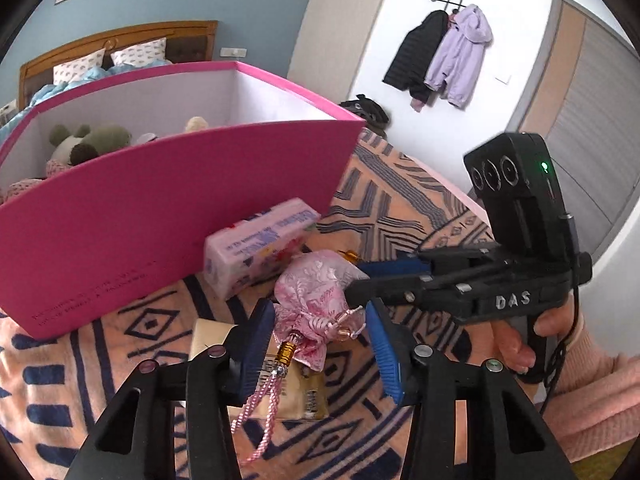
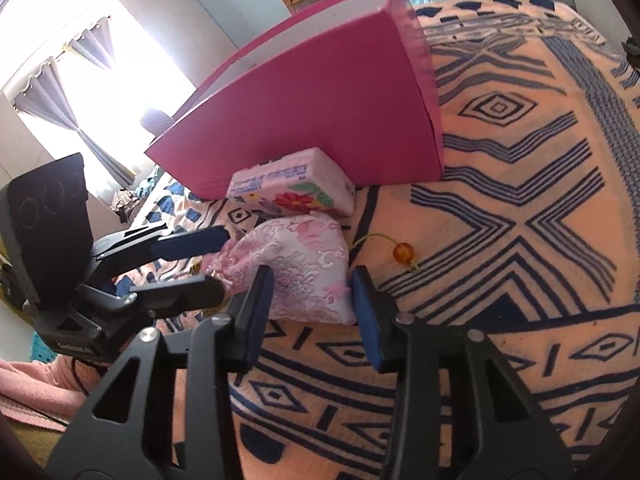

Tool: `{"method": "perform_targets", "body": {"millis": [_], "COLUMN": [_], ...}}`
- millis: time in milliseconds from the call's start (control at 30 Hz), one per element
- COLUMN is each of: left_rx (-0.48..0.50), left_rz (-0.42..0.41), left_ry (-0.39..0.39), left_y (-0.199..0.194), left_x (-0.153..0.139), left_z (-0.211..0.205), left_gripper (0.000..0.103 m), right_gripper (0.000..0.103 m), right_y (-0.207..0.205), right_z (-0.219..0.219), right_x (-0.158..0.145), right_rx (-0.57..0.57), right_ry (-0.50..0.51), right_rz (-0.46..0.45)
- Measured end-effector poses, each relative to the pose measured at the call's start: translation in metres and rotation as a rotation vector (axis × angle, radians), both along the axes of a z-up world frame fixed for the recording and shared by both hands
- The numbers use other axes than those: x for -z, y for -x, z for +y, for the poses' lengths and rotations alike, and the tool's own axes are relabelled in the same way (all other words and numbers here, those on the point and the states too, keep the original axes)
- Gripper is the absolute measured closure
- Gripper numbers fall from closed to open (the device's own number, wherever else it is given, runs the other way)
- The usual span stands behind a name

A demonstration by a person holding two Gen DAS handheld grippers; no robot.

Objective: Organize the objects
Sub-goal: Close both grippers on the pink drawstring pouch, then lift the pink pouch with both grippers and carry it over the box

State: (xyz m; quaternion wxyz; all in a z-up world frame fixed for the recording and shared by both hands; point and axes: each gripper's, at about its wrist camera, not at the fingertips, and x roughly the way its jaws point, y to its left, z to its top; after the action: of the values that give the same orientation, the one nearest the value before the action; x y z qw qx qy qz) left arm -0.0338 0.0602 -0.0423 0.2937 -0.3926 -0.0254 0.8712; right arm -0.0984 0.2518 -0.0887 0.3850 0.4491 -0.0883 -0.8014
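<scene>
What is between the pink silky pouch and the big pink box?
A flowery tissue pack lies between the pouch and the pink box, clearest in the right wrist view.

Pinks on a peach and navy blanket

The box is magenta outside, white inside; the pouch is pale pink floral brocade; the blanket bears navy diamonds and chevrons.

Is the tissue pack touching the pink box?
Touching. The right wrist view shows the tissue pack lying flush against the pink box front wall, with no blanket visible between them.
</scene>
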Motion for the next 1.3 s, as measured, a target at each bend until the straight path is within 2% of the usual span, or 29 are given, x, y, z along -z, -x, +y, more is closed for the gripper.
{"method": "perform_targets", "body": {"millis": [233,300,367,633,733,767,900,933,1133,1233,1300], "left_rx": [0.117,0.132,0.125,0.065,0.058,0.058,0.054,0.055,0.053,0.042,0.045], "left_rz": [-0.071,-0.077,-0.057,-0.069,-0.075,-0.078,-0.09,-0.091,-0.094,-0.111,-0.117], "left_ry": [-0.045,-0.03,-0.002,0.029,0.019,0.013,-0.001,-0.006,-0.033,-0.063,-0.091], "left_y": [-0.016,-0.02,-0.023,-0.014,-0.014,-0.014,-0.011,-0.011,-0.009,-0.005,-0.004], "left_x": [0.009,0.013,0.011,0.01,0.011,0.012,0.013,0.012,0.007,0.006,0.004], "left_z": [0.025,0.033,0.035,0.036,0.034,0.034,0.037,0.038,0.034,0.03,0.03], "left_gripper": [0.055,0.055,0.055,0.055,0.055,0.055,0.055,0.055,0.055,0.047,0.045], "right_gripper": [0.06,0.044,0.036,0.036,0.036,0.036,0.06,0.062,0.067,0.068,0.068], "right_y": [0.0,0.0,0.0,-0.009,-0.01,-0.009,-0.011,-0.011,-0.02,-0.024,-0.029], "right_z": [0.02,0.024,0.028,0.025,0.02,0.017,0.012,0.012,0.019,0.024,0.026], "right_x": [-0.005,-0.003,0.0,0.009,0.008,0.009,0.01,0.011,-0.001,-0.013,-0.024], "right_rx": [0.056,0.072,0.098,0.096,0.091,0.087,0.078,0.074,0.063,0.064,0.06], "right_ry": [-0.043,-0.032,-0.032,-0.007,-0.003,0.003,-0.004,0.005,0.015,0.029,0.032], "right_rz": [0.018,-0.002,-0.016,-0.047,-0.033,-0.037,-0.034,-0.041,0.002,0.035,0.067]}}
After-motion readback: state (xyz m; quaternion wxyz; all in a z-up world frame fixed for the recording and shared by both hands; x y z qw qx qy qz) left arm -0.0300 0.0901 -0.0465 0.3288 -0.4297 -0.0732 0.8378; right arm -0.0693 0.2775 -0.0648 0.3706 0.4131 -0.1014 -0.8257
